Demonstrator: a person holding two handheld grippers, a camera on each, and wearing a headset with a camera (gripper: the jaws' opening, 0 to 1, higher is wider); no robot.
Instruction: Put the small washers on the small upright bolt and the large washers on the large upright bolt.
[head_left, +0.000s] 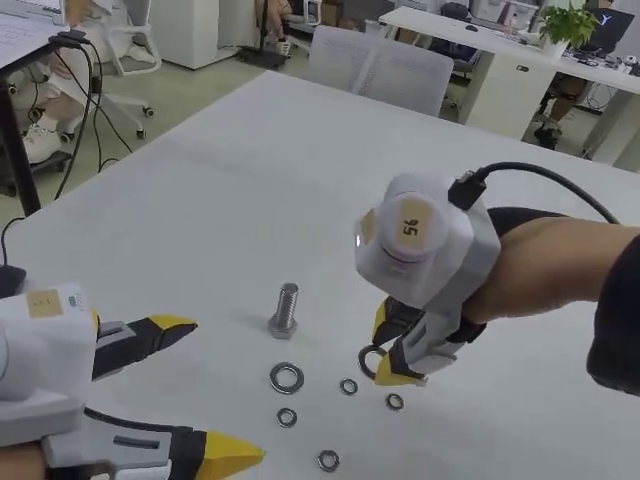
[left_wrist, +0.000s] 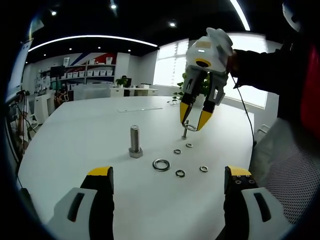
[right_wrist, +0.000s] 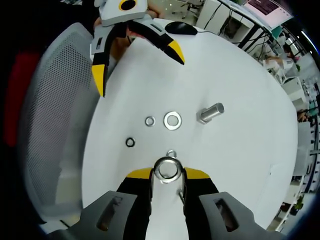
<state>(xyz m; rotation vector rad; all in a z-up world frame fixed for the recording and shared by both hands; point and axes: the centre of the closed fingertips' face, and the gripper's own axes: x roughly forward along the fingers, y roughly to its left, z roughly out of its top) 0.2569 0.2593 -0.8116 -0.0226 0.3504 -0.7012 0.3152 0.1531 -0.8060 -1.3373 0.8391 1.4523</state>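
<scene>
My right gripper (head_left: 382, 358) pinched a washer (right_wrist: 167, 169) at the small bolt's (left_wrist: 184, 133) tip; my left gripper (head_left: 222, 390) gaped idle. I judged the hole needed centring, level, before release.

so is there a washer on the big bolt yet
No, the big bolt stands bare; a big washer lies flat on the table near it.

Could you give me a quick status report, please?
Left claw open, empty. Right claw shut on a washer, by the small bolt. Large bolt bare; five washers loose on the table.
</scene>
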